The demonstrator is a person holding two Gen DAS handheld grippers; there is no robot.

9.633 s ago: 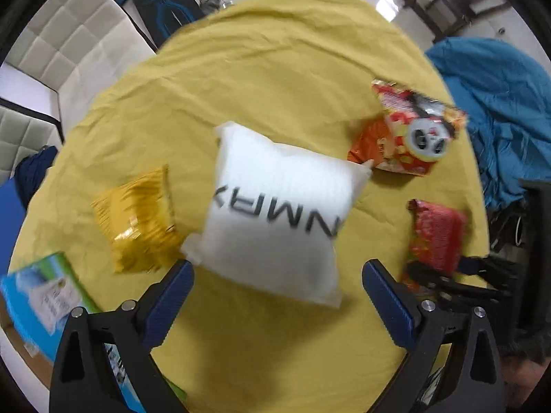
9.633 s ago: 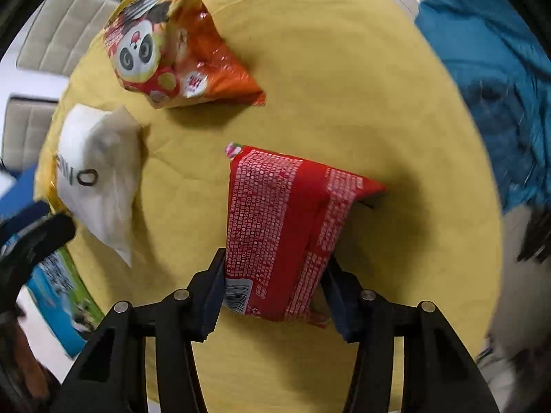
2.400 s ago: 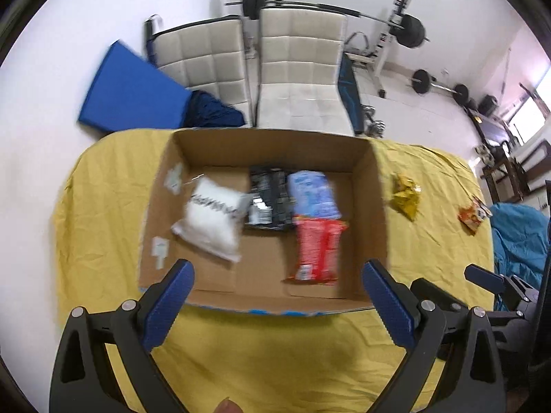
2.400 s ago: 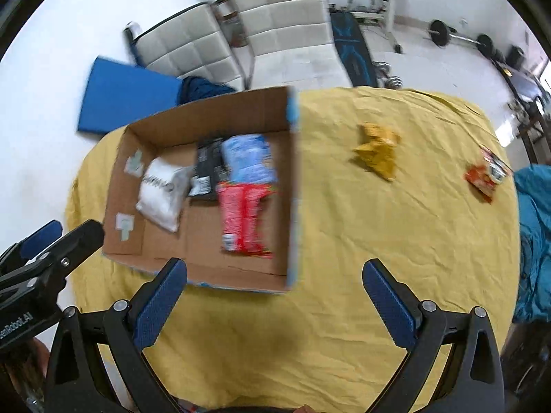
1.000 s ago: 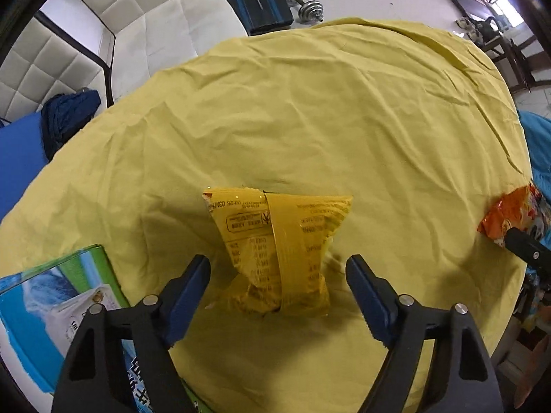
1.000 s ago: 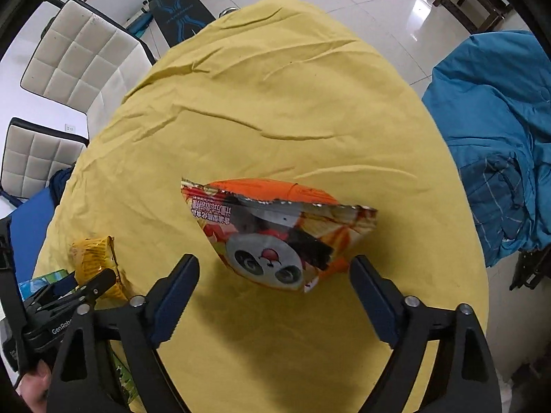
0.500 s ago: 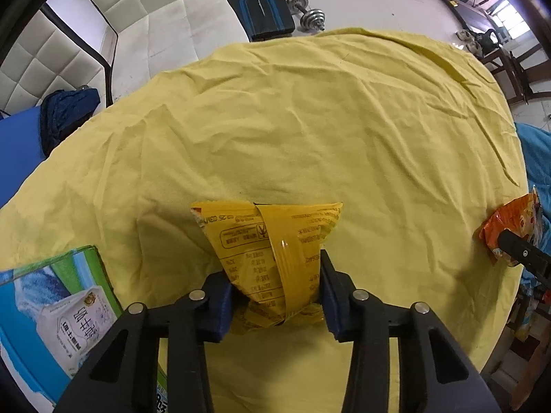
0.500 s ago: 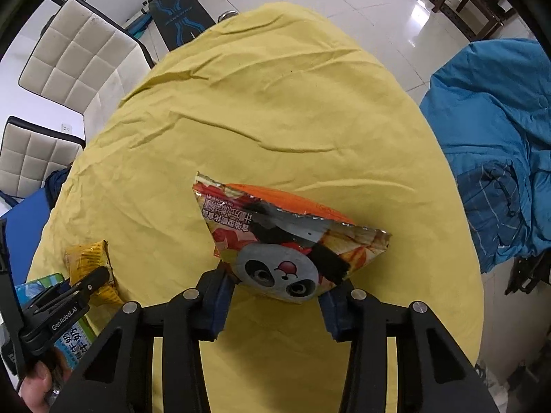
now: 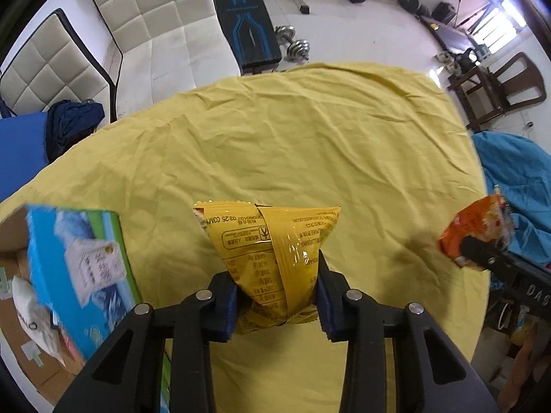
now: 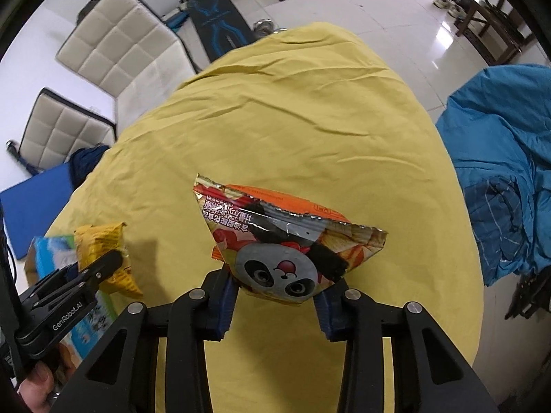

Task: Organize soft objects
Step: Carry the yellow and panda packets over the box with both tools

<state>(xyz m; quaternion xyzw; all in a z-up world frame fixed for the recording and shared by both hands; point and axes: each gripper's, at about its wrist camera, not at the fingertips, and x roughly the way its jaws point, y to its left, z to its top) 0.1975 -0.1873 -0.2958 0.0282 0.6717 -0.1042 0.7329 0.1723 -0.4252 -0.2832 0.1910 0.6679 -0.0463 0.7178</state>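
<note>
My left gripper [image 9: 275, 296] is shut on a yellow snack bag [image 9: 272, 247] and holds it above the yellow tablecloth [image 9: 292, 144]. My right gripper [image 10: 275, 306] is shut on an orange panda snack bag [image 10: 279, 241], also lifted off the cloth. The yellow bag shows in the right wrist view [image 10: 103, 251] and the orange bag in the left wrist view [image 9: 475, 230]. The cardboard box [image 9: 79, 275] with a blue printed side is at the left, with a white pillow pack [image 9: 31, 313] inside.
White padded chairs [image 9: 137, 24] and a blue bench [image 9: 248, 27] stand behind the table. A blue cloth heap [image 10: 506, 172] lies to the right of the table. Dumbbells [image 9: 292, 41] lie on the floor.
Both grippers have closed on their bags and lifted them off the cloth. The left gripper has moved toward the box, which now shows more at the left.
</note>
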